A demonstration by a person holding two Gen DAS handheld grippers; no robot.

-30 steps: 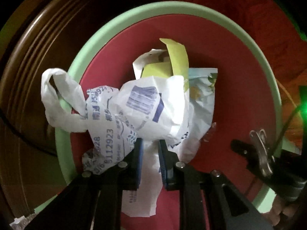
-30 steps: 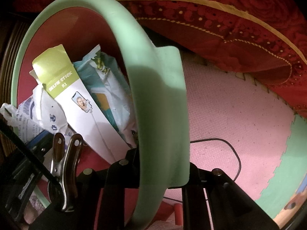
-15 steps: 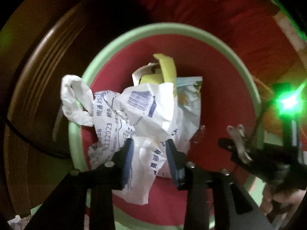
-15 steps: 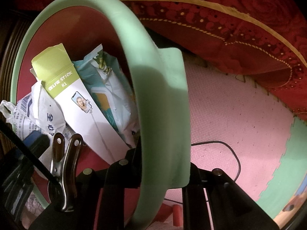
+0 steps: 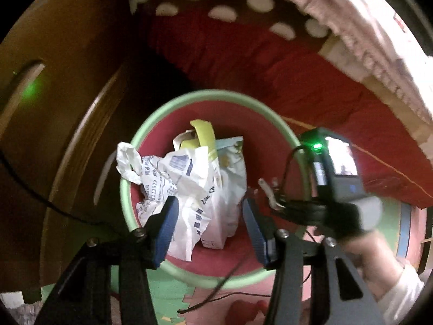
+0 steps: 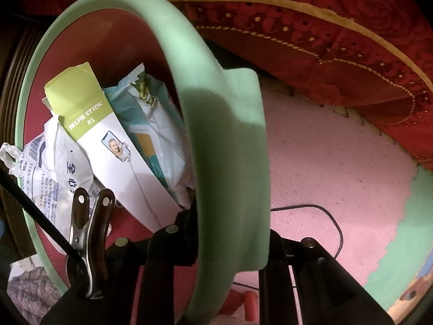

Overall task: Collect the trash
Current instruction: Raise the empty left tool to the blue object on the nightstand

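The round bin with the pale green rim and red inside (image 5: 286,138) was the biggest thing in play; it stood on the pink and green foam floor mat (image 6: 338,168), just beside the red embroidered bed cover (image 6: 338,43) and a dark wooden cabinet (image 5: 62,108). The right gripper (image 6: 224,243) had its jaws pressed together on the bin's green rim, pinching the wall from inside and outside, so the bin looked steadied by that hand. Inside the bin lay the collected trash: a crumpled white plastic bag with blue print (image 5: 186,178), one loop of it draped over the rim, then a white and lime-green cardboard box marked "SELFIE STICK R1" (image 6: 108,140) leaning against a teal and white plastic wrapper (image 6: 151,124). The left gripper (image 5: 211,227) hung above the bin's opening with its blue-padded jaws spread wide and nothing between them, apart from the bag below. In my judgement the step in hand was the drop-off: the bag was in the bin and the left gripper was free. The next move would call for finding another piece of trash outside the bin, none of which showed clearly in either view, while the right gripper's hold on the rim kept the bin from tipping; the bag's loop might also need tucking in.
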